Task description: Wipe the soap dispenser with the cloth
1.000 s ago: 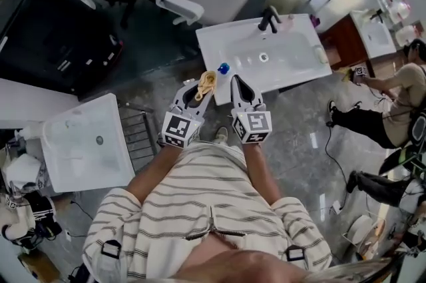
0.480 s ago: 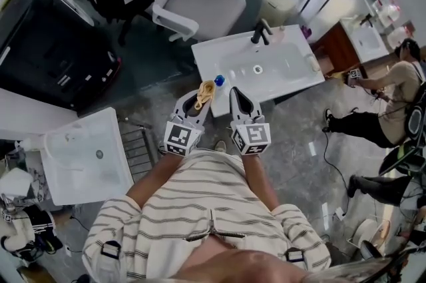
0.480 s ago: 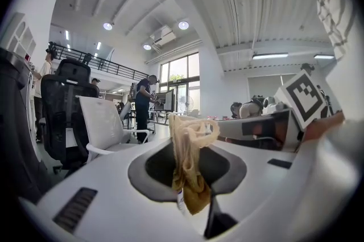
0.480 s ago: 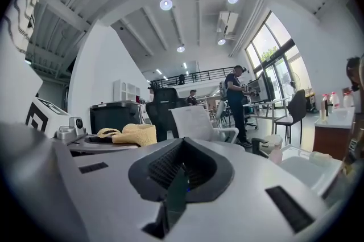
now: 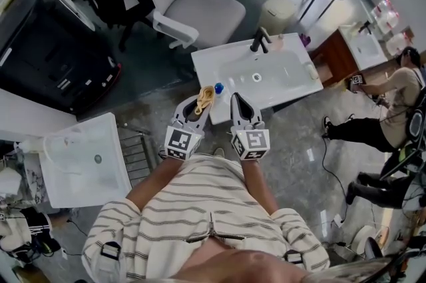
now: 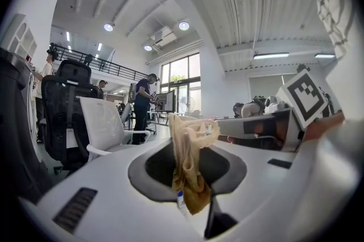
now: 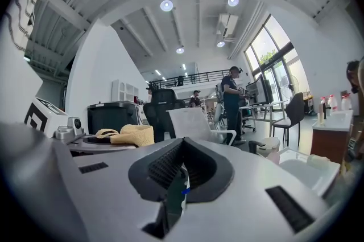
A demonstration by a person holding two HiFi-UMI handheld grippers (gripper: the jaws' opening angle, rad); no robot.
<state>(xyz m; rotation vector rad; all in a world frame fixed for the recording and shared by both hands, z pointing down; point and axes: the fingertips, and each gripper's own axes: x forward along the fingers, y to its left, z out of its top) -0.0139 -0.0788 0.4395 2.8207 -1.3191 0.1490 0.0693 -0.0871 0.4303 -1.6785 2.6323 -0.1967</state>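
the left hand-held gripper [image 5: 200, 105] is clamped on a bunched yellow cloth [image 5: 205, 96], which sticks up out of its jaws and folds over at the top. the right hand-held gripper [image 5: 235, 99] sits just beside it, jaws pressed together with nothing gripped. both point toward the near left corner of the white counter [image 5: 223, 65], a sink top with a drain in its basin and a black faucet [image 5: 261, 40] at its far edge. the soap dispenser [image 5: 218, 87], with its blue top, stands at that near left corner, between the two sets of jaws and just beyond them. the cloth is right next to it; i cannot tell whether they touch. a white office chair [image 5: 200, 5] stands past the counter's far left corner.
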